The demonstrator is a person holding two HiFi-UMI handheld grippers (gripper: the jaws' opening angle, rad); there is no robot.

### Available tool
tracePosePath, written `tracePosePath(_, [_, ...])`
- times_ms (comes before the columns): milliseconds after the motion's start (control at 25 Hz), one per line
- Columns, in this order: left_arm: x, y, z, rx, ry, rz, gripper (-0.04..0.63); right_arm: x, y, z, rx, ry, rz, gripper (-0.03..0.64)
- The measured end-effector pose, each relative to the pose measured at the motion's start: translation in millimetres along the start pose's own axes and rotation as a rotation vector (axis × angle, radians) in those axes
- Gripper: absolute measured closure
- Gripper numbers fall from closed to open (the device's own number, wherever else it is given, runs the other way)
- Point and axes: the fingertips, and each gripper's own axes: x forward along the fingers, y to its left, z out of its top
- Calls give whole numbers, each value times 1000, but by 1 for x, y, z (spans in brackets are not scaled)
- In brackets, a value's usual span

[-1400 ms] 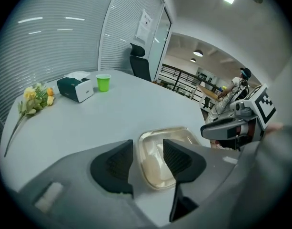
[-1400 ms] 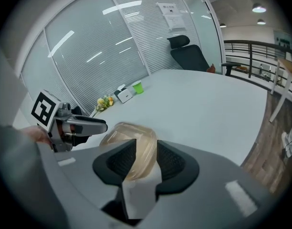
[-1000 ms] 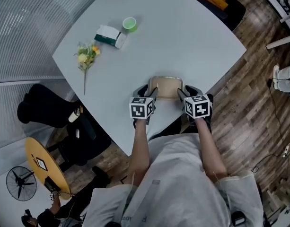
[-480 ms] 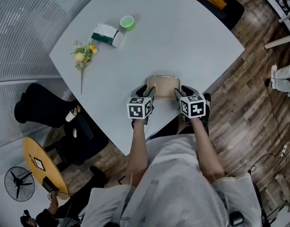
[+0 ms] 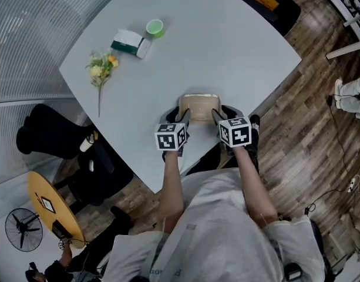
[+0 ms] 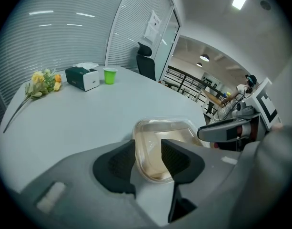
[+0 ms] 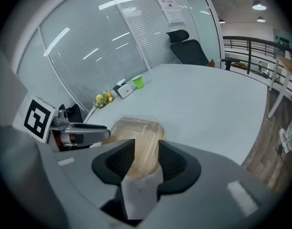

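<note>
A shallow clear plastic container (image 5: 200, 106) with a beige inside is held at the near edge of the white table (image 5: 226, 46). My left gripper (image 5: 182, 116) is shut on its left rim, and my right gripper (image 5: 217, 115) is shut on its right rim. In the left gripper view the container (image 6: 166, 140) runs between the black pads of the left gripper (image 6: 148, 159), with the right gripper (image 6: 226, 130) beyond. The right gripper view shows the container (image 7: 135, 130) pinched by the right gripper (image 7: 146, 161), and the left gripper (image 7: 79, 130) on its far side.
At the table's far left lie a yellow flower sprig (image 5: 100, 68), a tissue box (image 5: 131, 43) and a green cup (image 5: 154, 27). A black office chair (image 6: 145, 66) stands behind the table. Another dark chair (image 5: 50, 137) is left of the table, on the wooden floor (image 5: 309, 98).
Both grippers keep their hold. The container now lies flatter and a little farther out from the right gripper's jaws than before. The two grippers stand slightly closer together.
</note>
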Motion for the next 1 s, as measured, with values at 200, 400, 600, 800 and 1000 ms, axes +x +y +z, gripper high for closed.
tracePosePath(200, [-5, 0, 2, -28, -26, 20, 414, -2, 3, 5, -18, 7, 9, 460])
tracePosePath(400, [-14, -5, 11, -39, -58, 41, 414, -6, 4, 4, -37, 22, 27, 460])
tracePosePath(600, [-26, -13, 19, -55, -93, 72, 414, -15, 5, 10, -77, 29, 58, 460])
tracePosePath(800, [-40, -18, 24, -86, -128, 121, 416, -21, 8, 22, -106, 25, 107, 476])
tracePosePath(1000, [-54, -23, 26, -122, -163, 175, 416, -27, 13, 30, -165, 36, 154, 482])
